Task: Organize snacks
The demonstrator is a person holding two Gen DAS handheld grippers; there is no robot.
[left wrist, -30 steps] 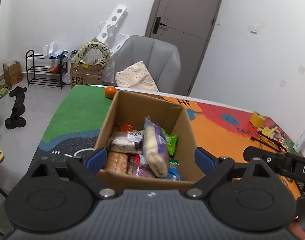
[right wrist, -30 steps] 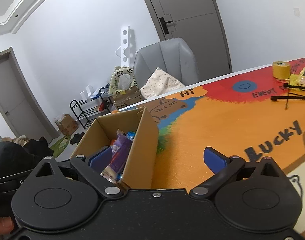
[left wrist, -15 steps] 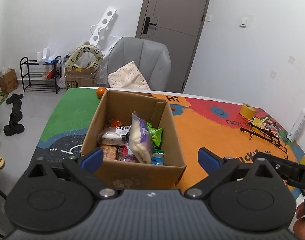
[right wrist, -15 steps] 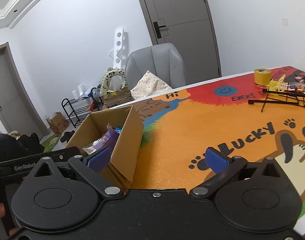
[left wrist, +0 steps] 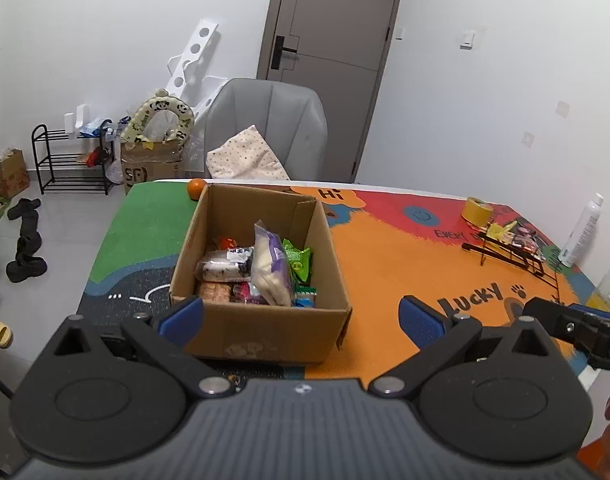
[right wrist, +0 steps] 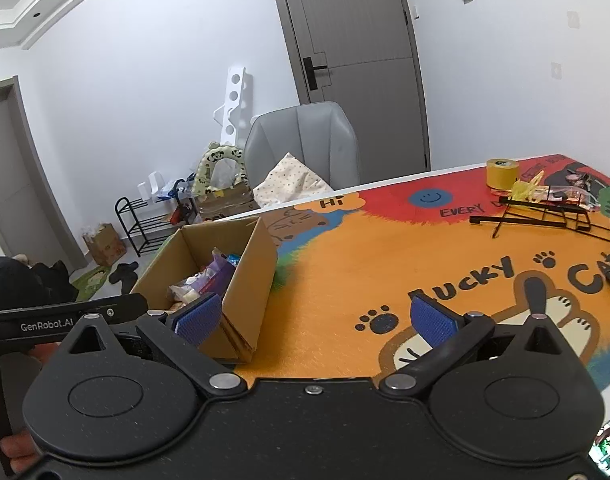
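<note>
An open cardboard box (left wrist: 265, 332) stands on the colourful table mat (left wrist: 385, 264). Several snack packets fill it, among them a purple-and-white bag (left wrist: 271, 264) standing on edge, a green packet (left wrist: 299, 260) and a dark wrapped one (left wrist: 225, 266). My left gripper (left wrist: 301, 316) hangs in front of the box, open wide, with nothing between its blue pads. My right gripper (right wrist: 314, 315) is to the right of the box (right wrist: 249, 280), over the orange part of the mat, also open and holding nothing.
An orange (left wrist: 195, 189) lies behind the box. At the far right are a yellow tape roll (right wrist: 502, 172), a flat black wire rack (right wrist: 545, 212) with wrappers, and a white spray bottle (left wrist: 581, 232). A grey chair (left wrist: 265, 128) stands behind the table.
Both grippers have drawn back and up from the box, which now looks smaller and farther off. The left jaws have spread a little wider.
</note>
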